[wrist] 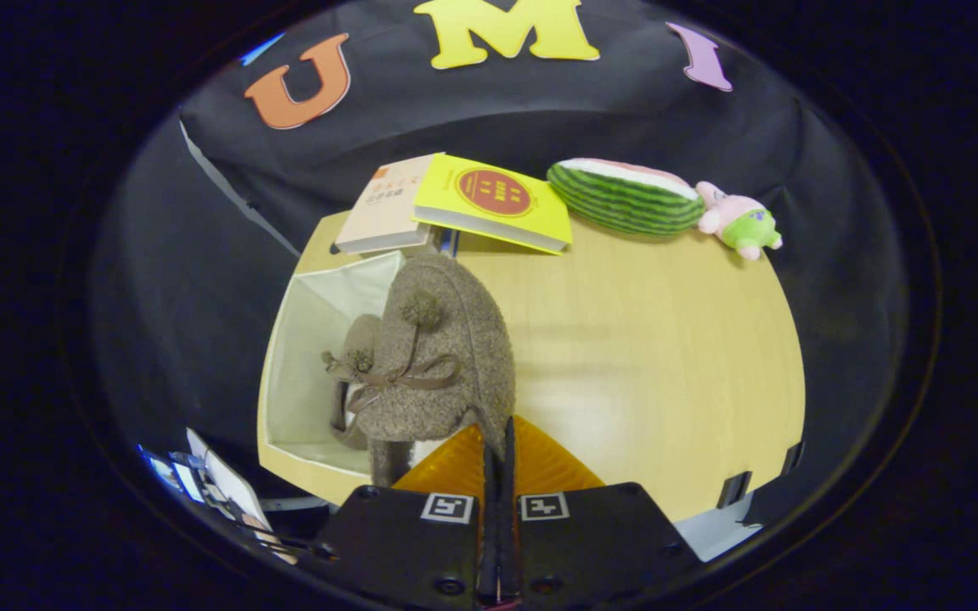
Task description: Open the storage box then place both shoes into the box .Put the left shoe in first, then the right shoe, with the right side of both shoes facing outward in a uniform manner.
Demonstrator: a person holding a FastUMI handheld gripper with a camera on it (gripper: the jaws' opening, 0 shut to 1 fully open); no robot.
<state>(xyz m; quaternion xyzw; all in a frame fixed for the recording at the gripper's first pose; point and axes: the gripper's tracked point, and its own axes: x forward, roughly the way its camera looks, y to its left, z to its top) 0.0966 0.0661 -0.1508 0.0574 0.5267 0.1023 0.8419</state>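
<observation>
Gripper view: the gripper (496, 441) has its two fingers pressed close together, with only a thin strip of the brown fuzzy shoe (442, 356) pinched between them at the shoe's rim. This shoe hangs just ahead of the fingers, its pompoms and ribbon bow facing the camera, and it sits over the right-hand edge of the open storage box (306, 339). The box is a pale fabric bin standing on the left part of the wooden table (659, 356). A second shoe (353, 373) of the same material lies inside the box, mostly hidden behind the held shoe. Beyond the box, at the far side of the table, a pale book (383, 208) and a yellow book (493, 202) lie overlapping. To the right of the books rest a watermelon-slice plush (625, 197) and, touching its end, a small pink and green plush toy (739, 221).
</observation>
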